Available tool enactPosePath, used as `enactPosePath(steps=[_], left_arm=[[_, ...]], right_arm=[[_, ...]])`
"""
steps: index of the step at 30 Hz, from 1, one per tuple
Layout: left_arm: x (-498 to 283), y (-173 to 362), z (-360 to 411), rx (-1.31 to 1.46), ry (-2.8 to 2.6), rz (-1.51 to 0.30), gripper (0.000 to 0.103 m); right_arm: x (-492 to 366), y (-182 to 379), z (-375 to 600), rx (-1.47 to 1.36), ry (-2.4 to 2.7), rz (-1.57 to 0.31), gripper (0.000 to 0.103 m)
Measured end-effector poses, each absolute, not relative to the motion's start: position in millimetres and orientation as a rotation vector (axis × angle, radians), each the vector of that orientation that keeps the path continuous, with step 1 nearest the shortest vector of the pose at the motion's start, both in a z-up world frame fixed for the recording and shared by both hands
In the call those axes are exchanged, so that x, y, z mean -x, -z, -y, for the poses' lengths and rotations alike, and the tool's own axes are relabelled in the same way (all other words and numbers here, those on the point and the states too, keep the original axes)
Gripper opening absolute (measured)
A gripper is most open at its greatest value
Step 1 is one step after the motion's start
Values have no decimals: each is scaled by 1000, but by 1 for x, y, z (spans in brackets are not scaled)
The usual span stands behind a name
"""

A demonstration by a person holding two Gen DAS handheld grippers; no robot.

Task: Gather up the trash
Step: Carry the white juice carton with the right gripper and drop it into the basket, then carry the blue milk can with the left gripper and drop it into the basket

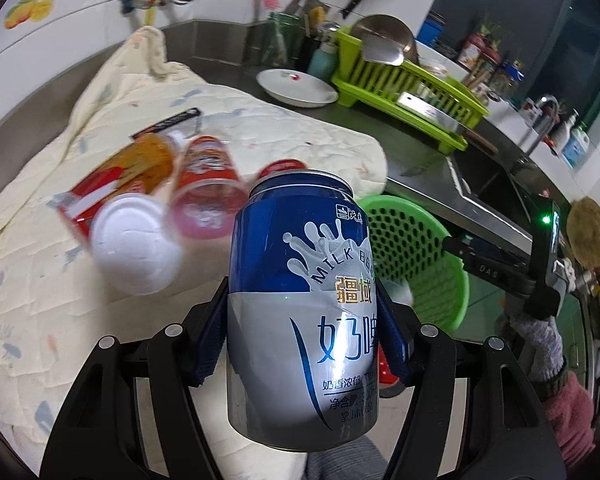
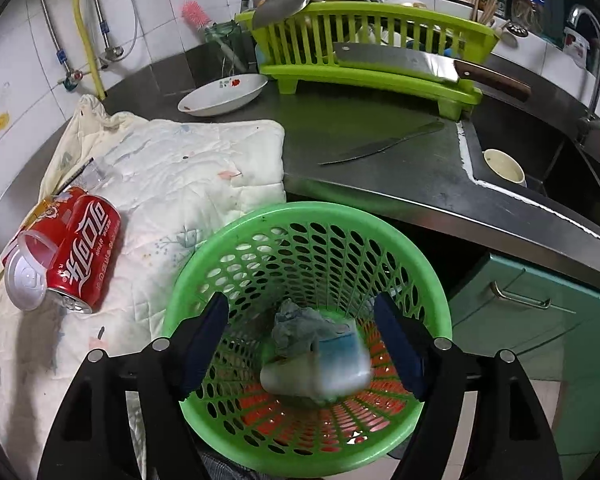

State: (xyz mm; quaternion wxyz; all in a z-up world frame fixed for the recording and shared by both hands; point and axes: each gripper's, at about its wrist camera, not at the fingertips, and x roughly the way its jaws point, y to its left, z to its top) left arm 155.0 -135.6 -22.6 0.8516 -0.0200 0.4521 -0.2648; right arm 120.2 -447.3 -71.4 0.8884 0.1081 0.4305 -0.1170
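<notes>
Trash, a blue-and-silver milk-beer can (image 1: 304, 312), sits clamped in the left claw (image 1: 302, 320) near the green perforated plastic basket (image 2: 416, 256). The right claw (image 2: 304, 344) gapes empty above it; a blurred white-and-blue cup (image 2: 320, 368) lies within. Next, I judge, the can goes over the rim.

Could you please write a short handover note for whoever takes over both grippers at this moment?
Left gripper: shut on a blue and silver can, held upright, not yet over the green basket.
Right gripper: open above the basket, nothing between its pads; a blurred white and blue container is in the basket with crumpled paper.
Done: those two pieces are in.
Left on the quilted cloth: a red can lying on its side, a clear cup, a white lid, and an orange wrapper.
Next, probably: drop the blue can in, then fetch the rest.
</notes>
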Motion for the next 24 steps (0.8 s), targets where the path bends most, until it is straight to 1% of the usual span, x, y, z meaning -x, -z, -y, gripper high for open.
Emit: enactPosePath(steps=[6, 14, 24], left_arm=[[-157, 26, 178, 21, 628, -960, 65], [-161, 44, 244, -25, 722, -1006, 65], [-178, 70, 310, -65, 761, -1058, 65]], right_arm=[[-94, 56, 456, -262, 242, -838, 74], [-52, 31, 469, -253, 282, -766, 78], [-22, 28, 485, -289, 292, -732, 78]])
